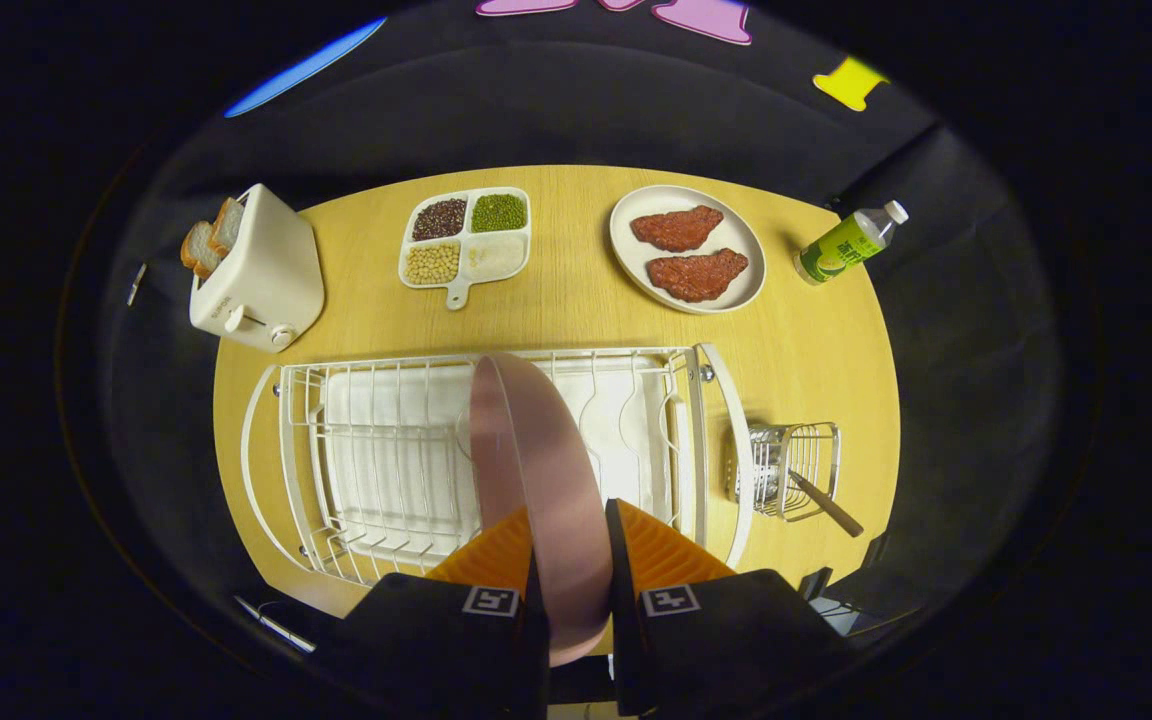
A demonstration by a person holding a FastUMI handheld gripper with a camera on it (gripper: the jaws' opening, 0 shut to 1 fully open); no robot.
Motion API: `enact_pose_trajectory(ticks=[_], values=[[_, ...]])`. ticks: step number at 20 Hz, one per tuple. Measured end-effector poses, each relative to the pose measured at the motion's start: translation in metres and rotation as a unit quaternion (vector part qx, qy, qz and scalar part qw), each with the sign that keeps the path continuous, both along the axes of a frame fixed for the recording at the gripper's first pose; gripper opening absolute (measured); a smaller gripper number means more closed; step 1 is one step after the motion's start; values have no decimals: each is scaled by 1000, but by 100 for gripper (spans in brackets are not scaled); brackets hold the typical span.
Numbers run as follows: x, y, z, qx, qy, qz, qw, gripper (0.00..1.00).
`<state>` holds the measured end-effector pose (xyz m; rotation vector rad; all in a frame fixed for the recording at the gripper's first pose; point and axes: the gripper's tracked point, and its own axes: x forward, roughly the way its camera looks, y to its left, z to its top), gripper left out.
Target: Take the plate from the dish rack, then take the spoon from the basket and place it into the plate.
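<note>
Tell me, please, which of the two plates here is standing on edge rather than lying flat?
The pink plate, gripped upright between the gripper fingers over the dish rack. The white plate beyond lies flat on the table, carrying two meat pieces.

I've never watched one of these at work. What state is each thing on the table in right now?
Tool: shut on the pink plate.
Pink plate: on edge, over the dish rack.
Dish rack: otherwise bare.
Spoon: in the wire basket.
Toaster: bread in its slots.
Bottle: capped.
</note>
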<state>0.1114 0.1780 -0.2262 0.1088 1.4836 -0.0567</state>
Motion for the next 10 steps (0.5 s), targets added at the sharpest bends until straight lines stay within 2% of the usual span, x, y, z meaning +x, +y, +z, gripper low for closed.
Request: enact_pose_trajectory(ticks=[3, 6, 10], values=[[5, 1, 19, 5, -13, 13, 1000, 29], [5, 4, 43, 44, -38, 11, 998, 29], [-22, -1, 71, 102, -63, -8, 993, 29]])
